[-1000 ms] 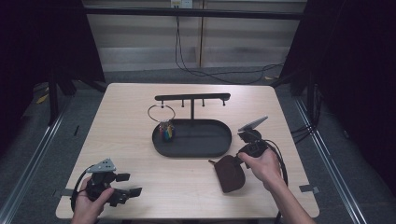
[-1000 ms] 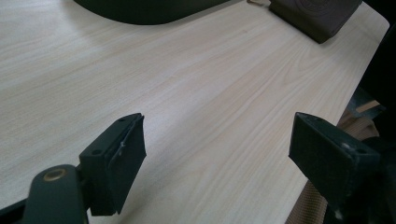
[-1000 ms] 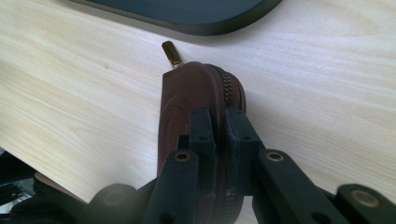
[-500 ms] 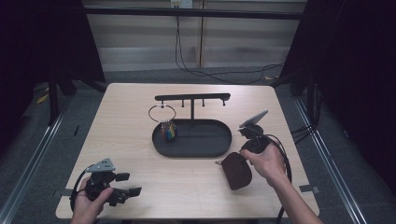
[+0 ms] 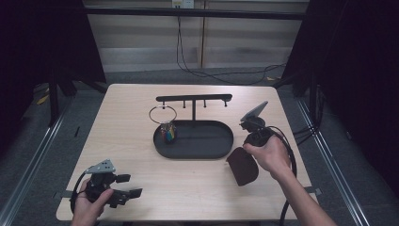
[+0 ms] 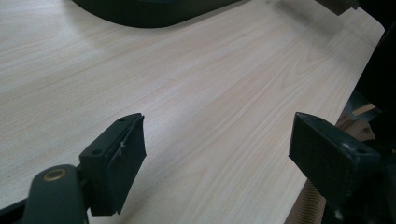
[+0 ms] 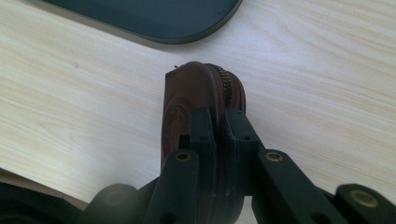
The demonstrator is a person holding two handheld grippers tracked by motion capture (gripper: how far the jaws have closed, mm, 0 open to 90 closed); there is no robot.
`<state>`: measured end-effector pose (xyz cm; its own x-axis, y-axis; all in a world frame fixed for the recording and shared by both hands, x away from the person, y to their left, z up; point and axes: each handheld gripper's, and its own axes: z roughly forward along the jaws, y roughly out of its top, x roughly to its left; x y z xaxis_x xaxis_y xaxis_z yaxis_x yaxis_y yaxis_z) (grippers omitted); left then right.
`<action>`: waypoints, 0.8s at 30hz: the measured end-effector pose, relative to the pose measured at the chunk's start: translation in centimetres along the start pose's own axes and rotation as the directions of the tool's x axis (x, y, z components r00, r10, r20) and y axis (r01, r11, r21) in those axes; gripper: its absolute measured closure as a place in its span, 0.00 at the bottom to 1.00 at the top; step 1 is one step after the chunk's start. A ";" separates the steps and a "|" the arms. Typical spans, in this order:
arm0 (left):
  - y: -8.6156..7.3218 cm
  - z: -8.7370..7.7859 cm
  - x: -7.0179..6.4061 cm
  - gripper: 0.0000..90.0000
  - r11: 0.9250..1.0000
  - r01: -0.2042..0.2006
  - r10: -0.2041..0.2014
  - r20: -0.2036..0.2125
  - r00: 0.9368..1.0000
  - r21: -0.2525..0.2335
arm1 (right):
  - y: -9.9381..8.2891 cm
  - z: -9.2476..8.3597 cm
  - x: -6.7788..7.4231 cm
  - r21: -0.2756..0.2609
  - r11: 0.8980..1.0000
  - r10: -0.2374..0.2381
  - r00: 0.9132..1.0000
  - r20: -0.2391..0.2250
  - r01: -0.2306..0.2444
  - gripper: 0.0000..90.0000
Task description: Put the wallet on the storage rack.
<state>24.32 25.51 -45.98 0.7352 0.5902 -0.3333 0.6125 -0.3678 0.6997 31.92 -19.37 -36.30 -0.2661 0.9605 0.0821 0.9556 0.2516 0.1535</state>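
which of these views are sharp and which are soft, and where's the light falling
High view: the table is evenly lit, the surroundings fall into darkness, the picture is slightly soft. Left gripper view: wood grain sharp mid-frame, the left gripper casts a soft shadow. Right gripper view: the brown pouch and its zipper are crisp, the near base of the right gripper blurs.
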 end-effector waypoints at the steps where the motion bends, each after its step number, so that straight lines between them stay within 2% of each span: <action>1: 0.0 0.0 0.0 0.20 1.000 0.001 -0.001 0.003 1.000 0.000 | 0.1 -0.2 0.0 -0.001 1.000 0.001 1.000 0.004 -0.001 0.92; 4: 0.0 0.0 -0.1 0.20 1.000 0.000 0.000 0.004 1.000 0.001 | 0.4 -0.9 -0.3 -0.024 1.000 0.018 1.000 -0.009 -0.018 0.92; 13: 0.0 0.1 -0.1 0.21 1.000 0.007 -0.007 0.005 1.000 0.005 | 0.9 -2.6 -0.4 -0.055 0.998 0.013 1.000 -0.009 -0.014 0.92; 14: 0.0 0.1 -0.1 0.21 1.000 0.007 -0.007 0.004 1.000 0.005 | 1.2 -3.3 -0.3 -0.080 0.997 0.016 1.000 -0.001 -0.016 0.92; 18: 0.0 0.1 -0.1 0.20 1.000 0.001 -0.001 0.005 1.000 0.007 | 1.9 -4.1 -0.1 -0.085 0.996 0.011 1.000 0.023 -0.009 0.92; 24: 0.0 0.1 -0.1 0.21 1.000 0.006 -0.006 0.008 1.000 0.006 | 2.9 -4.8 0.0 -0.090 0.996 0.011 1.000 0.023 -0.008 0.92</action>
<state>24.29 25.40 -46.04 0.7336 0.5870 -0.3424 0.6187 -0.3682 0.6940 34.13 -19.20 -31.15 -0.2529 0.9656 0.0608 0.9425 0.2317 0.2407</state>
